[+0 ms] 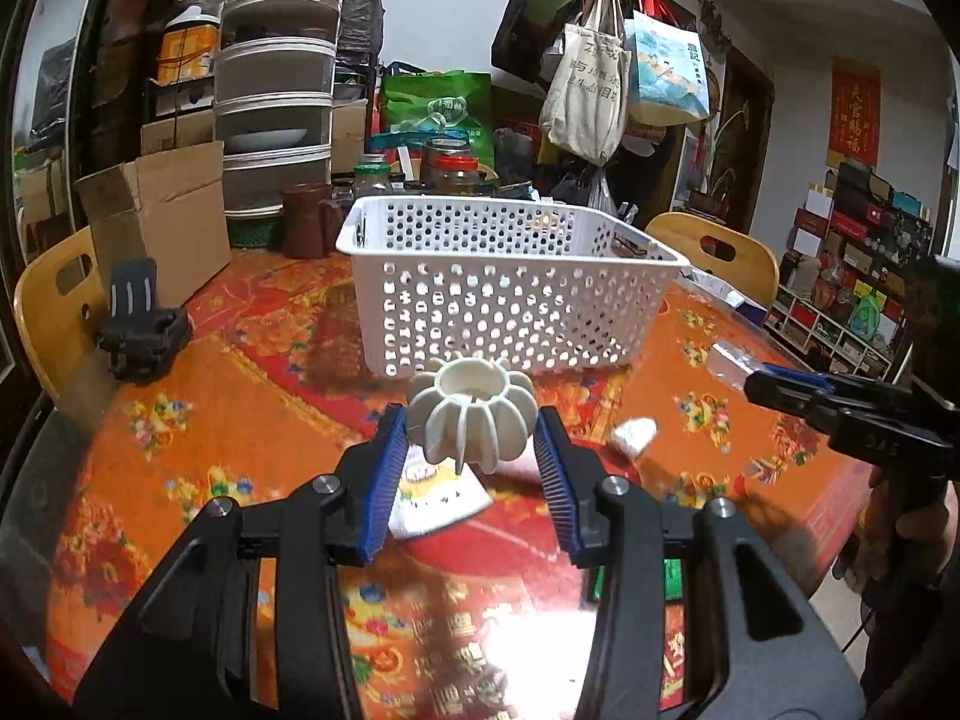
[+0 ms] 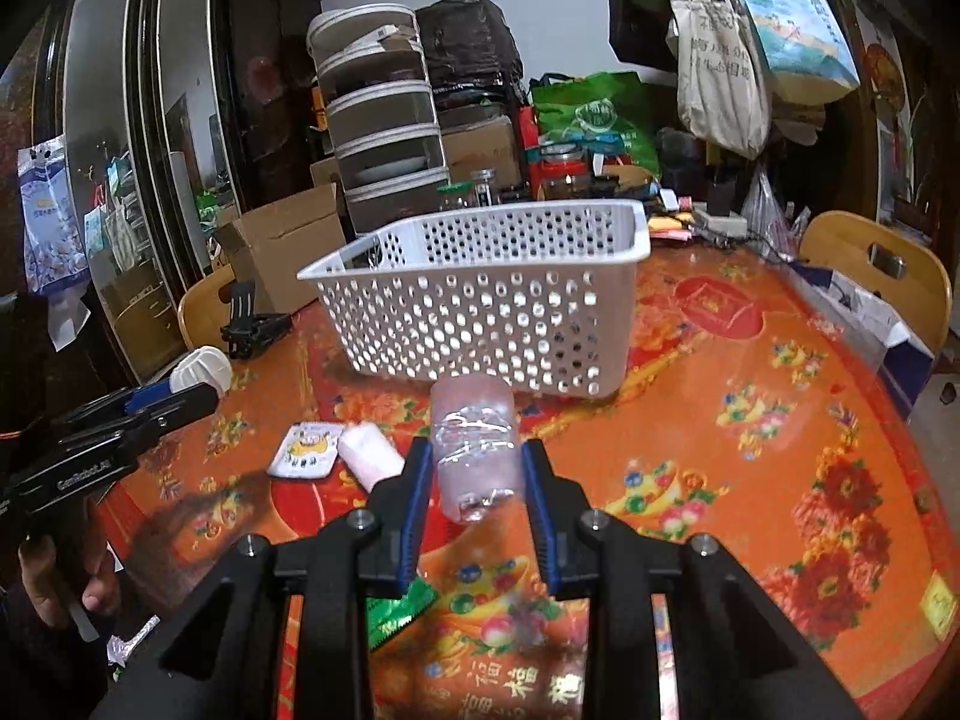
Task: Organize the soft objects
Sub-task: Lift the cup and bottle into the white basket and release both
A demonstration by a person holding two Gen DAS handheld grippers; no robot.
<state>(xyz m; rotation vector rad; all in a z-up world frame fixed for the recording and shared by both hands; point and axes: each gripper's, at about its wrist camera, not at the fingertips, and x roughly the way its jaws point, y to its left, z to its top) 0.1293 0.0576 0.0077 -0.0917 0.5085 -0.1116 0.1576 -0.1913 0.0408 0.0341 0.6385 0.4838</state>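
My left gripper is shut on a cream ribbed pumpkin-shaped soft toy, held above the table in front of a white perforated basket. My right gripper is shut on a clear crumpled plastic bottle, also held before the basket. On the table lie a white packet with a yellow cartoon and a pink-white roll; both also show under the toy in the left wrist view, the packet and the roll. The basket's inside is hidden.
The table has an orange-red floral cloth. A cardboard box, a black clamp, jars and stacked containers crowd the back. Yellow chairs stand around. A green packet lies near my right gripper.
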